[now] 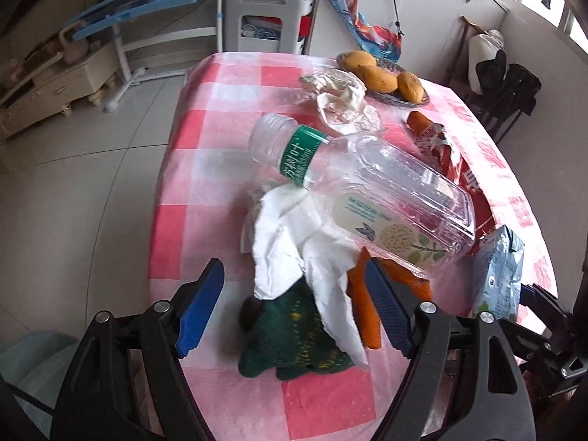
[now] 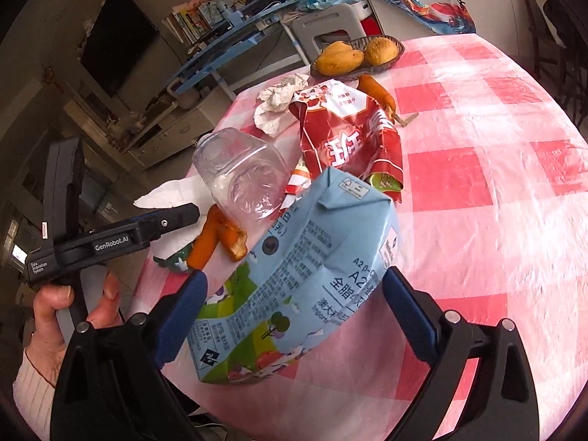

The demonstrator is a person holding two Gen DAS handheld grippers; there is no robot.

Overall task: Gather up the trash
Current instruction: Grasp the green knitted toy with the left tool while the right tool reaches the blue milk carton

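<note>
On the pink checked table (image 1: 205,183), my left gripper (image 1: 294,308) stands open low over a heap of litter. A white tissue (image 1: 301,242) and a dark green peel (image 1: 290,341) lie between its blue pads, and an orange peel (image 1: 362,312) rests against the right pad. An empty clear bottle (image 1: 360,187) with a green label lies just beyond. My right gripper (image 2: 296,316) is shut on a crushed blue milk carton (image 2: 294,268), which also shows at the right edge of the left wrist view. Farther back lie a red snack bag (image 2: 349,139) and crumpled paper (image 2: 279,99).
A dish of mangoes (image 2: 352,55) and a carrot (image 2: 378,90) sit at the far end of the table. A person's hand (image 2: 70,305) holds the left gripper's handle beyond the table's left edge. Shelves, a grey stool (image 1: 268,18) and tiled floor lie beyond.
</note>
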